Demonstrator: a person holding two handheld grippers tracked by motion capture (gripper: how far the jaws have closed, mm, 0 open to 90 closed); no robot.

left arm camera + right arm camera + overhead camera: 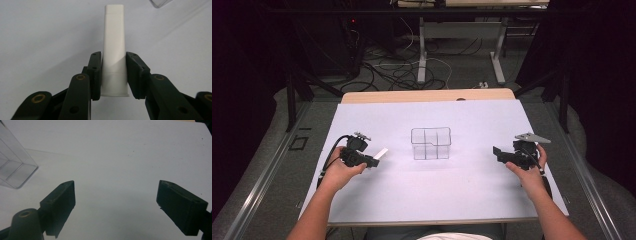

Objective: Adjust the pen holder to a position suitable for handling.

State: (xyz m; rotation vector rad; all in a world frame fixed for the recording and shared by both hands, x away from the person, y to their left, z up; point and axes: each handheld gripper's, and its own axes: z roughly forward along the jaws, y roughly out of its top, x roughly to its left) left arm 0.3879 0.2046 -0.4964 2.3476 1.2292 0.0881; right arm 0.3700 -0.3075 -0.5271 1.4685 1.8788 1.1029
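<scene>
White plastic, a small tube [114, 50] sits clamped between the fingers of the left gripper [373, 161], its capped end pointing toward the clear divided box [431, 143] at the middle of the desk [462, 190]. The right gripper [498, 153] hovers well to the box's other side, its fingers spread wide with nothing between them.

Light fell brightly on the pale surface [472, 190] while the surroundings stayed dark; the close gripper views looked soft and dim.
</scene>
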